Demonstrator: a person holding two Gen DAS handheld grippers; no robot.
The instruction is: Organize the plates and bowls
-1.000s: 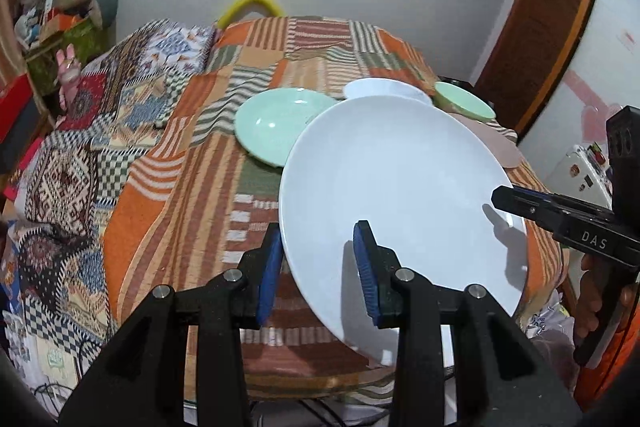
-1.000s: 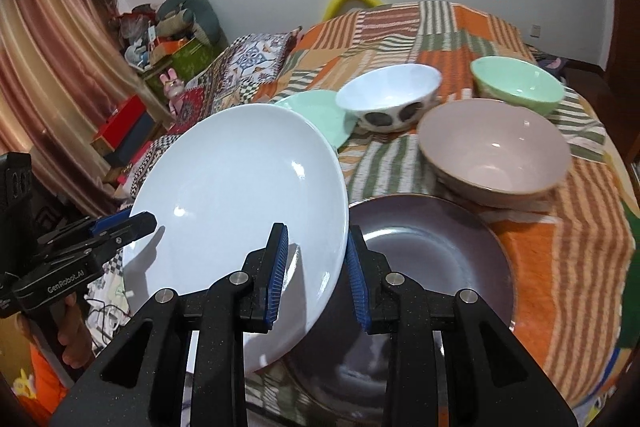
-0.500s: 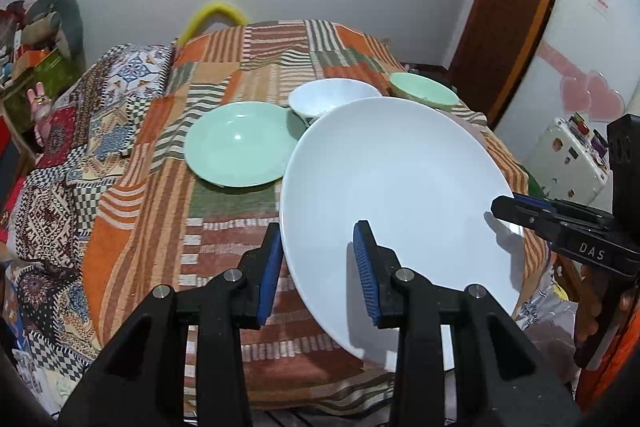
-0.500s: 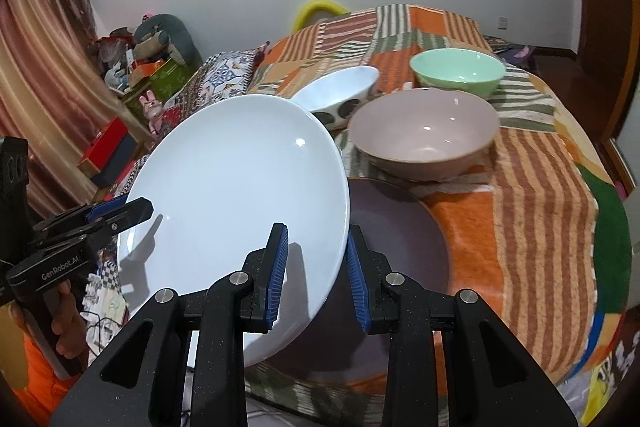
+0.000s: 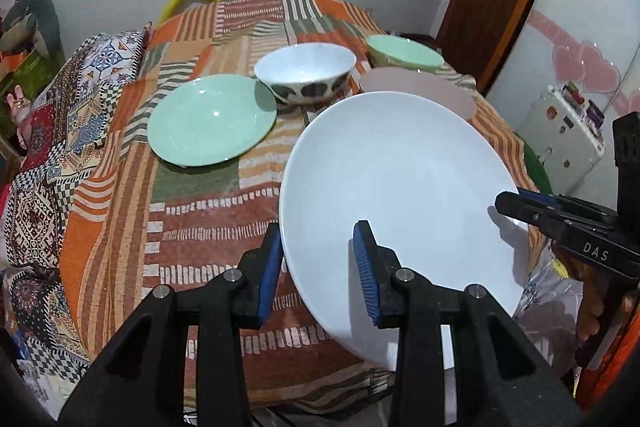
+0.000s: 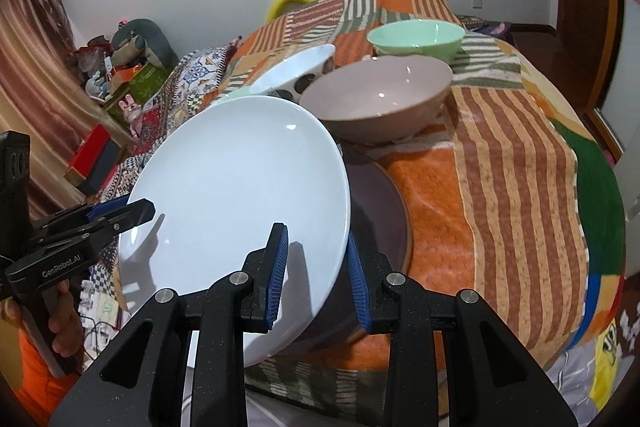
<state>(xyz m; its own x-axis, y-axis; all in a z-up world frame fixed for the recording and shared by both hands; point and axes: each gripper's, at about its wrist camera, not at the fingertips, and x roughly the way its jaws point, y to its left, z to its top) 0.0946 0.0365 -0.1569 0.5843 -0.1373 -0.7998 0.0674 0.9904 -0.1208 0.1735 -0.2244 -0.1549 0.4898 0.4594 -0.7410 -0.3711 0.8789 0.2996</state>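
- My left gripper (image 5: 318,263) is clamped on the near left edge of the big white plate (image 5: 400,195); one blue pad sits under the rim and the other lies on the plate's upper face.
- My right gripper (image 6: 318,273) pinches the opposite edge of the same plate (image 6: 240,195), jaws narrow, one pad on top and one beneath.
- The plate is held between both tools, tilted, above the near end of the table with its patchwork striped cloth (image 5: 120,211).
- In the right view the plate hangs over a dark plate (image 6: 380,211) that lies on the cloth; I cannot tell whether the two touch.
- A pink bowl (image 6: 376,97) stands just behind the dark plate.
- A green bowl (image 6: 416,37) stands further back, near the far right edge.
- A white bowl with dark spots (image 5: 306,73) stands near the middle of the table.
- A green plate (image 5: 212,119) lies flat just left of the spotted bowl, well apart from the plate I hold.
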